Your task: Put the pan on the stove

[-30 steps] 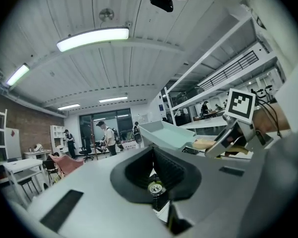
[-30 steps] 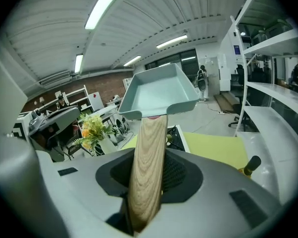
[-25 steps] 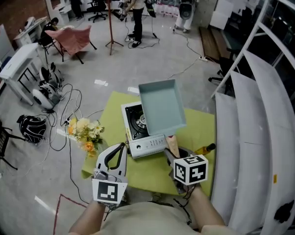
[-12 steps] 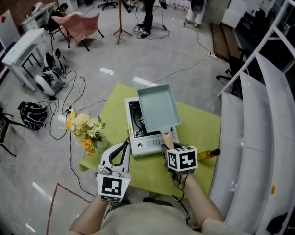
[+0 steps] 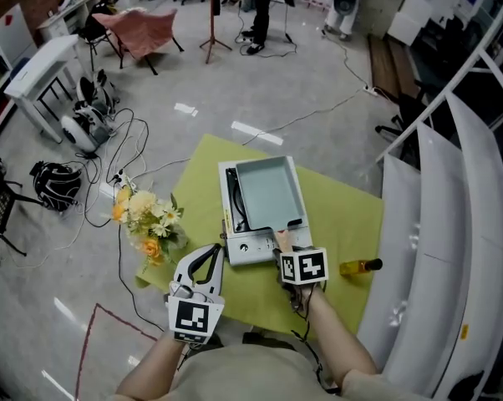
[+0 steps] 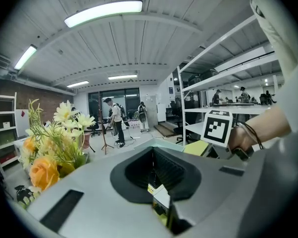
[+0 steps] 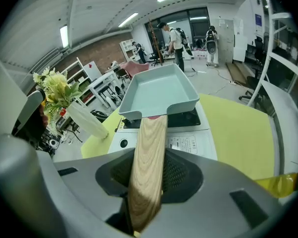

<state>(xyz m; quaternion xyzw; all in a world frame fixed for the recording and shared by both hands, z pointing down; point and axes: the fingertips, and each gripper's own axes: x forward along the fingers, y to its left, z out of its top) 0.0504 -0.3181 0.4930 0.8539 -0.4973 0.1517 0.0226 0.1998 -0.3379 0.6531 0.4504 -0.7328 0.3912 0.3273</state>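
Observation:
A pale blue-green square pan lies level over the burner of a white portable stove on the yellow-green table. I cannot tell whether it touches the burner or sits just above. Its wooden handle runs back between the jaws of my right gripper, which is shut on it. The right gripper view looks along the handle to the pan and the stove's panel. My left gripper hangs at the table's near left edge, tips together, holding nothing, pointing up past the flowers.
A vase of yellow and orange flowers stands at the table's left edge. A yellow bottle lies right of the stove. White shelving runs close along the right. Cables and gear lie on the floor at left; people stand far back.
The pan has come down from a raised, tilted position and back toward me; it now sits level over the stove. The left gripper has stayed put.

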